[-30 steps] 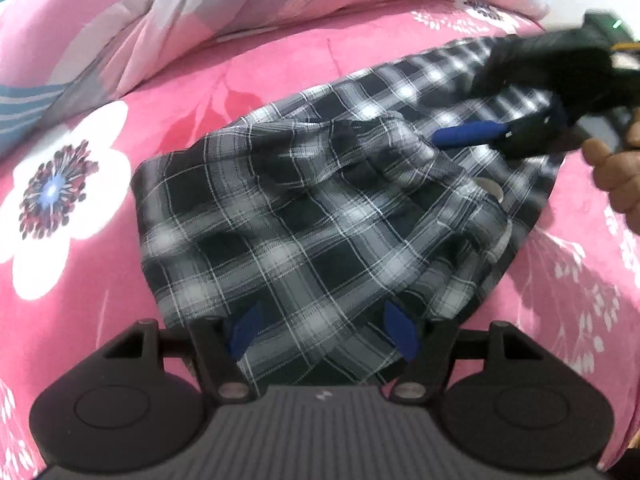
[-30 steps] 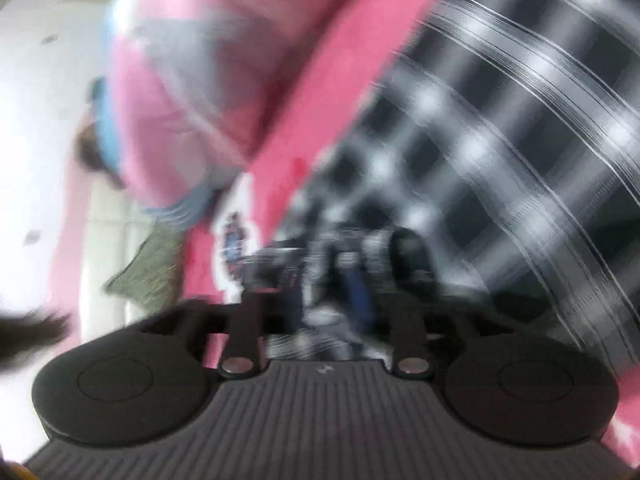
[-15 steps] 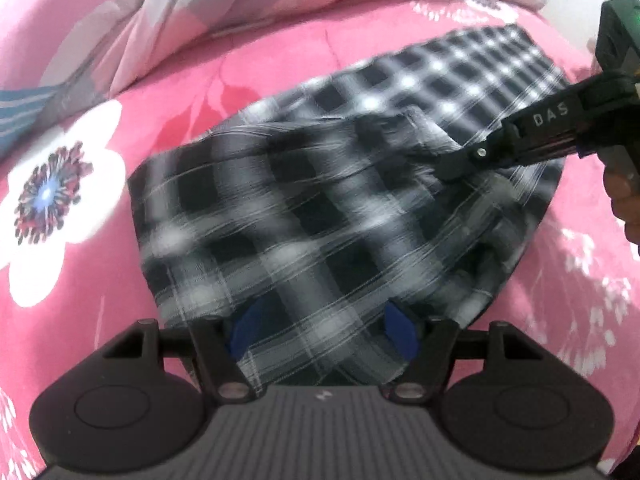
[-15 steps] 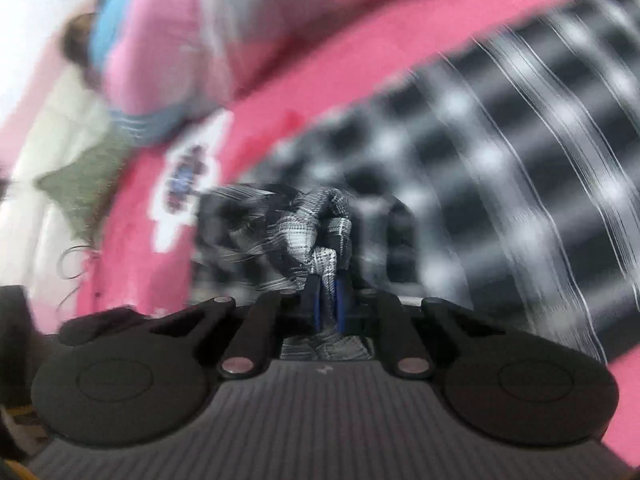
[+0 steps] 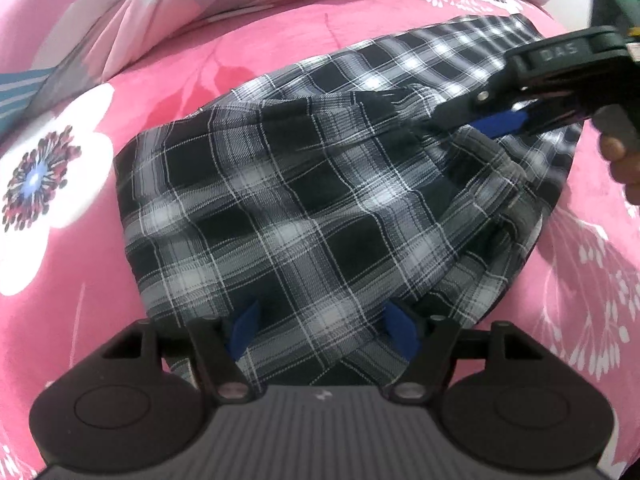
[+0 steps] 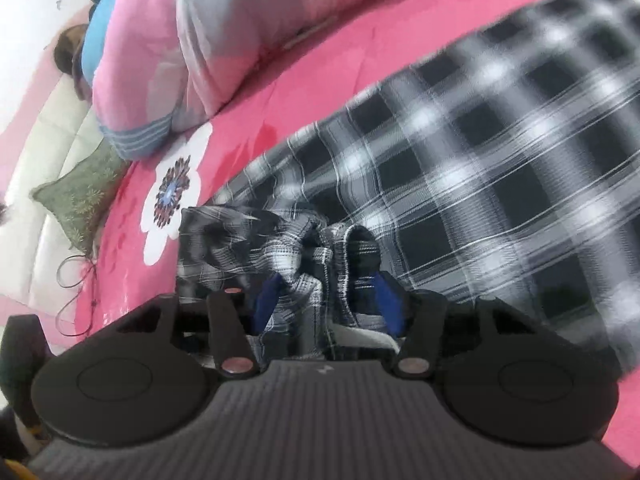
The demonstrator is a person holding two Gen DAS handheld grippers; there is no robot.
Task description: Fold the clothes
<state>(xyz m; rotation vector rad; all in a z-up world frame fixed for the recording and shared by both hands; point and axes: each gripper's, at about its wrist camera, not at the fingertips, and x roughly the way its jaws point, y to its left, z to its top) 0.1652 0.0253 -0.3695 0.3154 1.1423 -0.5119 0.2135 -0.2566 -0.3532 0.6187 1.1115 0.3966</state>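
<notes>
A black-and-white plaid shirt [image 5: 300,200] lies folded over on the pink bed. My left gripper [image 5: 322,328] is at its near edge. Its blue pads stand wide apart and are opening a little, with the cloth draped loosely between and over them. At the shirt's far right, my right gripper [image 5: 432,120] points into a crumpled fold. In the right wrist view its jaws [image 6: 324,300] are opening. A bunched ridge of plaid [image 6: 312,256] stands between the blue pads, which do not press on it. The rest of the shirt [image 6: 480,160] spreads out to the right.
A pink bedspread [image 5: 280,44] with white flower prints [image 5: 52,184] covers the bed. A rolled pink-and-grey quilt [image 5: 192,4] lies along the far side. A person's hand [image 5: 624,164] holds the right gripper. A green cushion [image 6: 80,196] and white upholstery [image 6: 44,148] lie beyond the bed's left edge.
Half a second ago the right gripper was shut on a bunch of plaid. Now its pads are apart and the bunch sits loose between them. The left gripper stayed put.
</notes>
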